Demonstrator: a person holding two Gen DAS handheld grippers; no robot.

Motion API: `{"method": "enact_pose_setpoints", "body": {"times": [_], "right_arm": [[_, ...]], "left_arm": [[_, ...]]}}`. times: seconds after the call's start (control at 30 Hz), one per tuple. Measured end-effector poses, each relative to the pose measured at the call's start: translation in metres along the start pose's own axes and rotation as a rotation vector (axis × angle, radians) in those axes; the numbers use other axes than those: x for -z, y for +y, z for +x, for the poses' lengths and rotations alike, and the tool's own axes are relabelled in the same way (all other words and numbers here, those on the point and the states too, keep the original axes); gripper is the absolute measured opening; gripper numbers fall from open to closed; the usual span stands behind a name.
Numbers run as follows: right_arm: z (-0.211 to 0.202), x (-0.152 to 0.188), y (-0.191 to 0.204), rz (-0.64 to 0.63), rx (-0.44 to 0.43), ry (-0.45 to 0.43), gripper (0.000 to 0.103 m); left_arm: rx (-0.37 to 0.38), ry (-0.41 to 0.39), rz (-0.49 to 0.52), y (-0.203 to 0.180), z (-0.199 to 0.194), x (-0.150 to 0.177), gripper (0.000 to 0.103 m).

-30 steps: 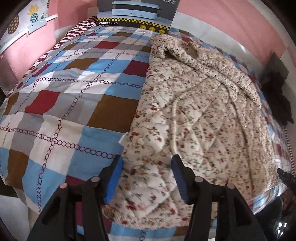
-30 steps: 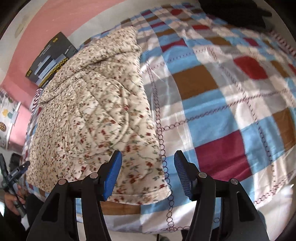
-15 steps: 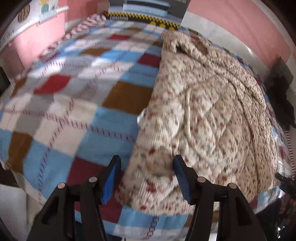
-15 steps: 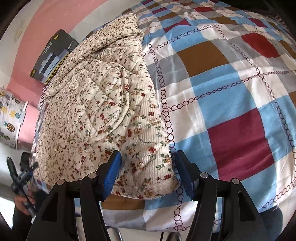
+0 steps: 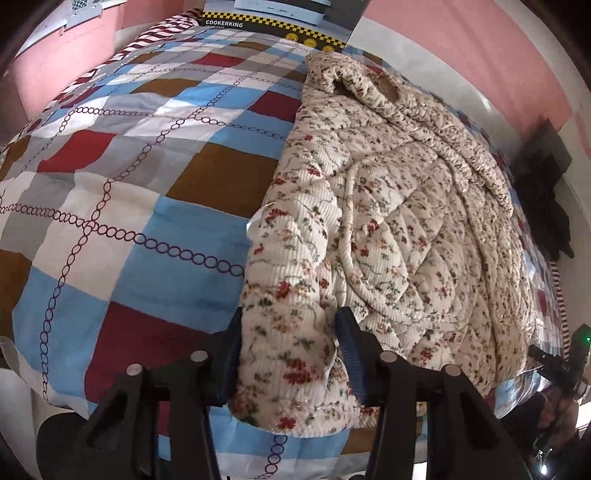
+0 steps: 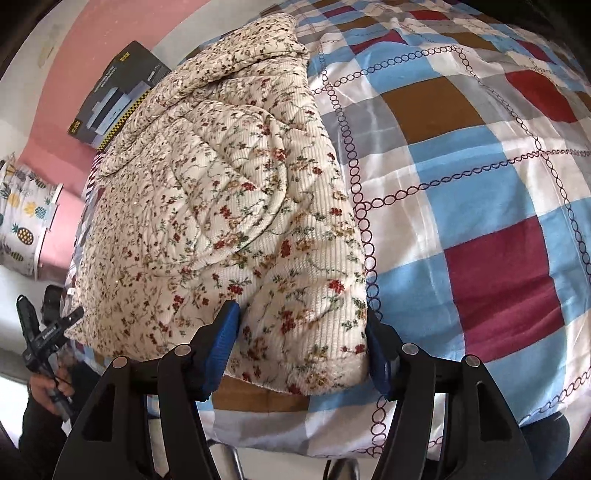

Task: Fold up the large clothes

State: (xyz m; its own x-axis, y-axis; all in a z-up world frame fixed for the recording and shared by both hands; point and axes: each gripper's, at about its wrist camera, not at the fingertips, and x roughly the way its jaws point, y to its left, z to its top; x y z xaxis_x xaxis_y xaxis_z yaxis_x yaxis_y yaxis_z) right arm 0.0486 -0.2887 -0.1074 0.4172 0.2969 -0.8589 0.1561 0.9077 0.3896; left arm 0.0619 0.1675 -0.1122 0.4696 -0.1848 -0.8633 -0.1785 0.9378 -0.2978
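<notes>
A cream quilted jacket with small red flowers (image 5: 388, 206) lies lengthwise on the checked bed cover (image 5: 129, 184), its near hem at the bed's front edge. My left gripper (image 5: 288, 332) has its jaws closing on the hem's left corner, and the fabric bunches between the blue pads. In the right wrist view the same jacket (image 6: 221, 192) fills the left half. My right gripper (image 6: 301, 332) straddles the hem's right corner with wide jaws, the fabric between the pads but not squeezed.
A dark COOKERKING box (image 5: 280, 18) leans at the head of the bed against the pink wall. Dark clothing (image 5: 543, 192) lies at the far right edge. A hand holding the left gripper (image 6: 40, 332) shows at lower left. The checked cover (image 6: 480, 184) spreads right of the jacket.
Both grippers moved in over the jacket's near hem corners. The left jaws narrowed onto the fabric and bunched it. The right jaws now enclose the right corner.
</notes>
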Motion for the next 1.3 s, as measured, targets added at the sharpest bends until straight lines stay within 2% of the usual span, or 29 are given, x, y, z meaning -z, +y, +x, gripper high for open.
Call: {"method": "enact_pose_setpoints", "body": {"times": [0.07, 0.13, 0.27, 0.33, 0.4, 0.6, 0.7, 1.07, 1.3], "right_arm": [[0.0, -0.002, -0.005, 0.036, -0.004, -0.009, 0.054], [0.0, -0.004, -0.009, 0.062, -0.007, -0.013, 0.039], [-0.005, -0.002, -0.007, 0.066, -0.021, -0.015, 0.023], [-0.013, -0.003, -0.003, 0.072, -0.04, -0.03, 0.016], [-0.023, -0.005, 0.0, 0.064, -0.055, -0.046, 0.015], [-0.066, -0.015, 0.01, 0.057, -0.127, -0.136, 0.014], [-0.077, -0.023, 0.015, 0.056, -0.155, -0.161, 0.013], [-0.09, -0.039, 0.012, 0.089, -0.219, -0.191, 0.014], [-0.11, -0.068, 0.012, 0.1, -0.277, -0.255, 0.014]], "left_arm": [[-0.009, 0.017, -0.005, -0.001, 0.003, -0.002, 0.045], [-0.022, 0.022, 0.008, -0.004, 0.003, -0.003, 0.041], [-0.025, 0.017, 0.03, -0.011, -0.003, -0.003, 0.025], [-0.012, 0.012, 0.026, -0.011, -0.01, -0.005, 0.021], [0.016, -0.008, 0.013, -0.011, -0.022, -0.008, 0.018], [0.153, -0.094, -0.059, -0.006, -0.065, -0.022, 0.016], [0.196, -0.121, -0.074, -0.009, -0.078, -0.03, 0.016], [0.282, -0.159, -0.149, -0.004, -0.094, -0.052, 0.016], [0.323, -0.222, -0.181, -0.004, -0.11, -0.077, 0.016]]}}
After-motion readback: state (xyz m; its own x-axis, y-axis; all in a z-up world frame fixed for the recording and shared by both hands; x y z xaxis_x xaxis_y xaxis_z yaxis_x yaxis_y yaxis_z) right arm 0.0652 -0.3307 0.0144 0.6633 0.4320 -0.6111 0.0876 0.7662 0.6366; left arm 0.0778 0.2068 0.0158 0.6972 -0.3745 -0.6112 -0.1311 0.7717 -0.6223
